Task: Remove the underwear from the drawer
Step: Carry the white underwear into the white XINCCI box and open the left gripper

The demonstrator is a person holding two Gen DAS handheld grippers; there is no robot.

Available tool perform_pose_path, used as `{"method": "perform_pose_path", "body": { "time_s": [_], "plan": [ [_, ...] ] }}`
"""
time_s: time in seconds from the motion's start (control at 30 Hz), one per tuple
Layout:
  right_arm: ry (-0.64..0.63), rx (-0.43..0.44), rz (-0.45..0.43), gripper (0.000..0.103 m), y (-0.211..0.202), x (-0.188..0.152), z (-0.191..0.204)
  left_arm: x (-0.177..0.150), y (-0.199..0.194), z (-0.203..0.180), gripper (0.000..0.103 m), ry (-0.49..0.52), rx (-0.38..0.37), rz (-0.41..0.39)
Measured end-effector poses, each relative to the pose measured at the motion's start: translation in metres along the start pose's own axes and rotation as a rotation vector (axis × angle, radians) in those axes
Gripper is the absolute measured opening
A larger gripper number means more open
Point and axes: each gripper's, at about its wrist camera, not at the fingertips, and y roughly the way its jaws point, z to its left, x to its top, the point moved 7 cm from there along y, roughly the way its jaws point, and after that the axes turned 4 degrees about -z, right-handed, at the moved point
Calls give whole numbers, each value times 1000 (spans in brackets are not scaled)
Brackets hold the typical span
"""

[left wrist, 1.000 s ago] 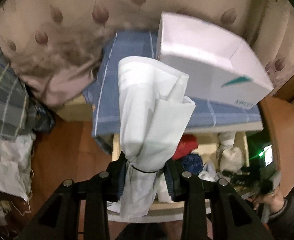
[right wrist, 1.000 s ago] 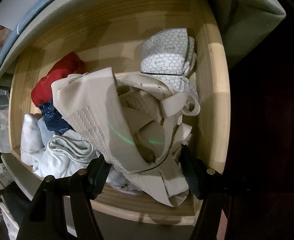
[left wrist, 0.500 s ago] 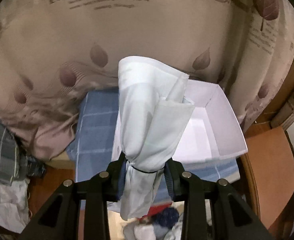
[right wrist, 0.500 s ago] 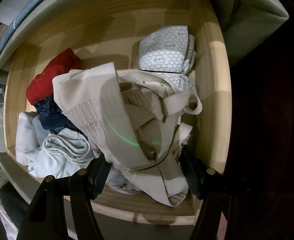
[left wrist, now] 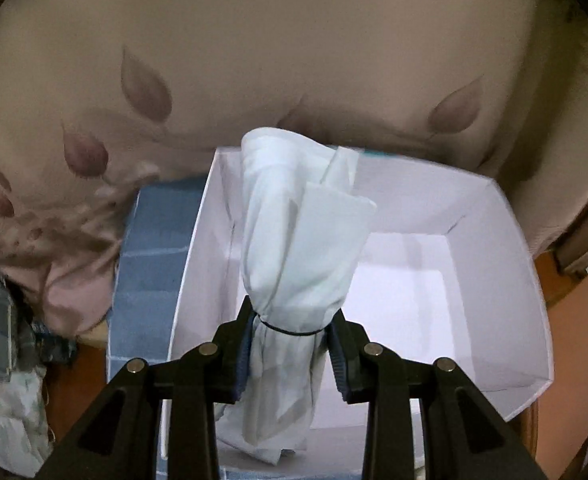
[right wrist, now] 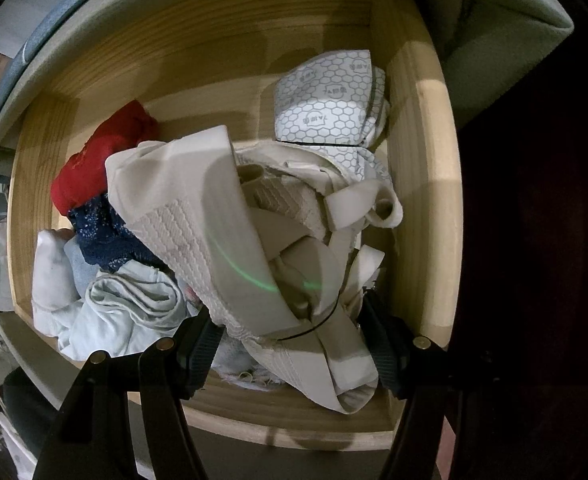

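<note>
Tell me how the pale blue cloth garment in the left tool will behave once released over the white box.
The pale blue cloth garment is probably floppy: it bunches where the left tool pinches it and droops below. It likely drops limply into the white cardboard box, light and unbreakable.

Dim indoor light, warm cast. Heavy fisheye bend and black vignette in both views. Left view soft with motion blur; white box (left wrist: 490, 280) interior is the brightest patch. Right view sharper; hard shadows across wooden drawer (right wrist: 422, 184), right side black, green arc flare mid-frame.
</note>
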Motion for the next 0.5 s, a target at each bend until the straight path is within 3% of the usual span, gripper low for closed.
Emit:
{"method": "perform_pose_path", "body": {
  "time_s": [0.13,0.5],
  "plan": [
    [-1,1,0,64,0,0,0,-16,25,10,33,10,59,76],
    [-3,1,1,64,0,1,0,-37,19,8,33,112,144,113]
  ]
}}
